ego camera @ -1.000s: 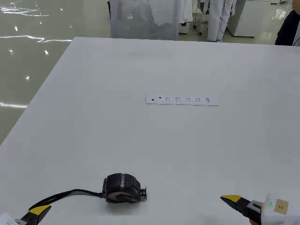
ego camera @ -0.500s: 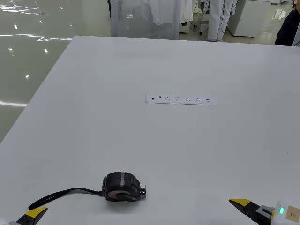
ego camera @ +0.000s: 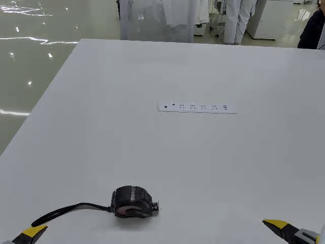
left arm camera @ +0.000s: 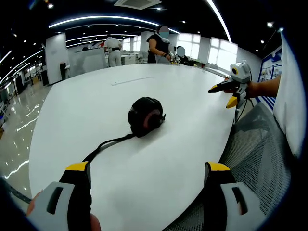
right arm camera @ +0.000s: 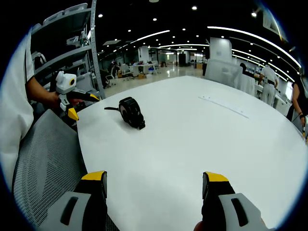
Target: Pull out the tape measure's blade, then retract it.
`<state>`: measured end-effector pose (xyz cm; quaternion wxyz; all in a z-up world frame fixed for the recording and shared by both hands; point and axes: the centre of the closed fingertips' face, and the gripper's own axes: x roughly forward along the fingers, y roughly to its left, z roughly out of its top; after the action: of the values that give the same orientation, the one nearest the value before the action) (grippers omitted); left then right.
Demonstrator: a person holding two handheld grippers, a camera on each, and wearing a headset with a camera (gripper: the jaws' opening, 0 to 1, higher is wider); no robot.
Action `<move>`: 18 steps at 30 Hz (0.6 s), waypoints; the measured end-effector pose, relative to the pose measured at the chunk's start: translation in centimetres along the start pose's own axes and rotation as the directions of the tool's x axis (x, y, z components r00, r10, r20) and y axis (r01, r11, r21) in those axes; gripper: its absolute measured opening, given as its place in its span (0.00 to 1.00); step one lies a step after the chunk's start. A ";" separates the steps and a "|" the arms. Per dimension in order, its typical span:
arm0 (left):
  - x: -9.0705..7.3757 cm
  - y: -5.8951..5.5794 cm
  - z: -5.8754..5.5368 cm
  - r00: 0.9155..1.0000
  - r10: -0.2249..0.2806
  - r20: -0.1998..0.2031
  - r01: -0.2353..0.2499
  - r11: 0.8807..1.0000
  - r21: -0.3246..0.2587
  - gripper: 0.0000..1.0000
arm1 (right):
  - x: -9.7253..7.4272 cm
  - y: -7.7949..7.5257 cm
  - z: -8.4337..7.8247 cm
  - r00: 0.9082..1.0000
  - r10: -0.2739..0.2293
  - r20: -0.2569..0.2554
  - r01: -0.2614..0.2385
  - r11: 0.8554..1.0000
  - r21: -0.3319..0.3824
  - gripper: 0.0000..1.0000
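A black tape measure (ego camera: 133,202) lies on the white table (ego camera: 152,147) near its front edge, its blade tip facing right and its black wrist strap (ego camera: 66,211) trailing left. Nothing touches it. My left gripper (ego camera: 31,233) hovers at the lower left beside the strap's end, apart from it. In the left gripper view its jaws stand wide open (left arm camera: 148,171), with the tape measure (left arm camera: 146,116) ahead. My right gripper (ego camera: 278,224) sits at the lower right, far from the case. Its jaws are open too (right arm camera: 155,178), and the tape measure (right arm camera: 131,112) lies ahead to the left.
A white power strip (ego camera: 196,108) lies flat at mid-table. A grey mesh chair (right arm camera: 43,159) stands against the near table edge. People stand beyond the far end (left arm camera: 161,45). Glossy floor (ego camera: 35,61) lies past the left edge.
Both grippers have drawn back toward the near edge; the right one has slid right and down in the head view. The tape measure has stayed put.
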<state>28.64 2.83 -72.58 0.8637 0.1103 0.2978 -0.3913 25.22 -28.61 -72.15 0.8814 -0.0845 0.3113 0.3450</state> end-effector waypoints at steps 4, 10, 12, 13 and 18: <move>-0.1 -0.3 0.0 1.000 -0.016 -0.002 0.016 1.000 -0.009 0.95 | -0.5 -0.2 0.0 1.000 -0.007 0.012 0.007 1.000 0.012 0.82; -0.3 -0.4 0.1 1.000 -0.021 0.009 0.021 0.999 -0.025 0.96 | -1.0 -0.4 -0.2 1.000 -0.014 0.022 0.014 0.999 0.029 0.82; -0.3 -0.3 0.0 1.000 -0.020 0.009 0.020 0.999 -0.029 0.96 | -1.0 -0.5 -0.4 1.000 -0.012 0.017 0.012 0.999 0.029 0.83; -0.3 -0.2 0.0 1.000 -0.017 0.008 0.017 0.999 -0.033 0.96 | -1.0 -0.6 -0.5 1.000 -0.015 0.015 0.014 1.000 0.028 0.83; -0.3 -0.1 -0.1 1.000 -0.014 0.007 0.015 0.999 -0.040 0.96 | -1.1 -0.6 -0.6 1.000 -0.017 0.017 0.016 0.999 0.033 0.84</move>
<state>28.39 2.95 -72.49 0.8638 0.0898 0.3036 -0.3919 24.74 -29.90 -71.99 0.8882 -0.0697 0.3086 0.3333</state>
